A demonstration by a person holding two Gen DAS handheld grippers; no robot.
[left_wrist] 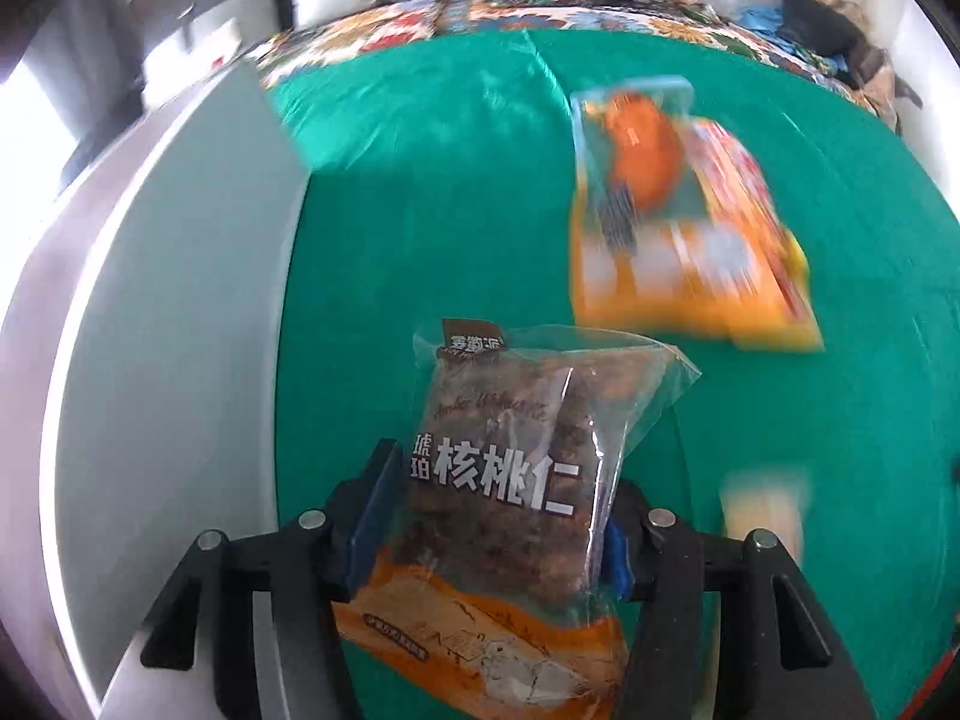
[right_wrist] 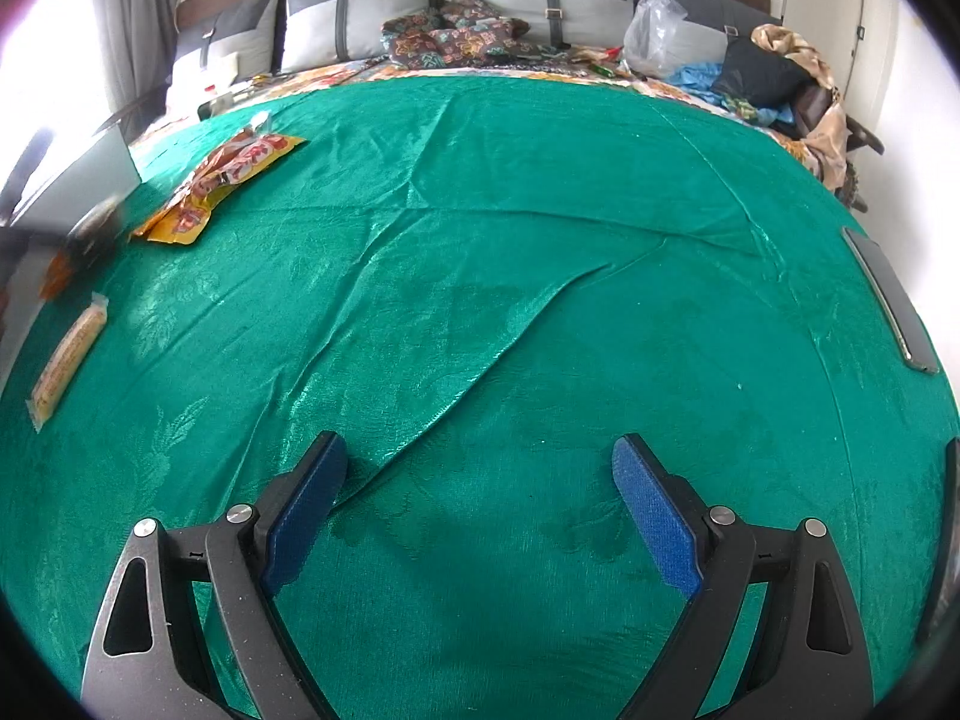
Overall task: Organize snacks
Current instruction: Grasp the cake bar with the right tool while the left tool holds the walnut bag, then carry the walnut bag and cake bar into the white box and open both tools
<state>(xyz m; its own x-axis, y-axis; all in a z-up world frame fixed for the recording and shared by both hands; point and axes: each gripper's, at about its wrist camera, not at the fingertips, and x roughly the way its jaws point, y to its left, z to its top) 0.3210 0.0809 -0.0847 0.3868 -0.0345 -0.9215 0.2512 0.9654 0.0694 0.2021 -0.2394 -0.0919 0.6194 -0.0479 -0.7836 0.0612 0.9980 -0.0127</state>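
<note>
Left gripper [left_wrist: 489, 516] clamps the clear walnut snack packet [left_wrist: 510, 468]; right gripper [right_wrist: 480, 516] stands apart, empty. Keep the clamp firm until the packet is over the grey box [left_wrist: 180, 300] at left.

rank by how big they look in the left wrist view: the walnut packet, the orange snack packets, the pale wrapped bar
1. Walnut packet, held in the left tongs; being nearest the camera enlarges it.
2. Orange snack packets, overlapping and blurred, almost as large.
3. Pale wrapped bar, a small blurred patch, partly hidden.
</note>
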